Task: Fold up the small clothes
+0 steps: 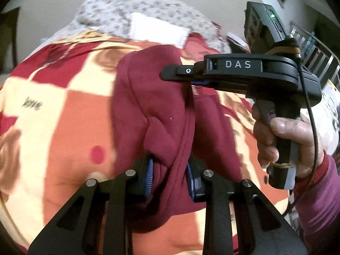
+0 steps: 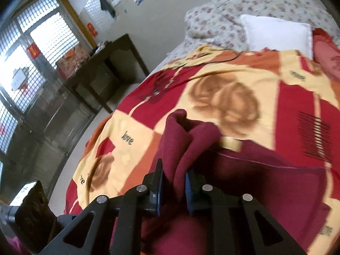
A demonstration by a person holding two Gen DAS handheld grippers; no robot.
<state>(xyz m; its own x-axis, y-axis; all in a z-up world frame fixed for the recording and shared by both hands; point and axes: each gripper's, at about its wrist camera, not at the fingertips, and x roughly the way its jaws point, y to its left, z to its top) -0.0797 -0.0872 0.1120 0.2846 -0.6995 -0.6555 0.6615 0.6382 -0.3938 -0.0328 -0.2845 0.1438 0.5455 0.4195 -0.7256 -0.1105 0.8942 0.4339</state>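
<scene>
A maroon garment (image 1: pixel 161 106) hangs bunched above the patchwork bedspread (image 1: pixel 63 116), lifted off it. The left gripper (image 1: pixel 170 175) pinches one fold between its blue pads; the right gripper (image 2: pixel 174 189) clamps another fold — both jaws nearly closed on cloth.

Maroon garment (image 1: pixel 161 110), red-orange-cream checked bedspread (image 1: pixel 63 97), floral quilt (image 2: pixel 244 6), white pillow (image 2: pixel 276 31)

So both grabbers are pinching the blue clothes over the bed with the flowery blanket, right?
Nearly. The garment is dark red, not blue; only the gripper pads are blue. Both wrist views show it: the left gripper and the right gripper each pinch a fold of that maroon cloth above the patterned red, orange and cream blanket.
</scene>
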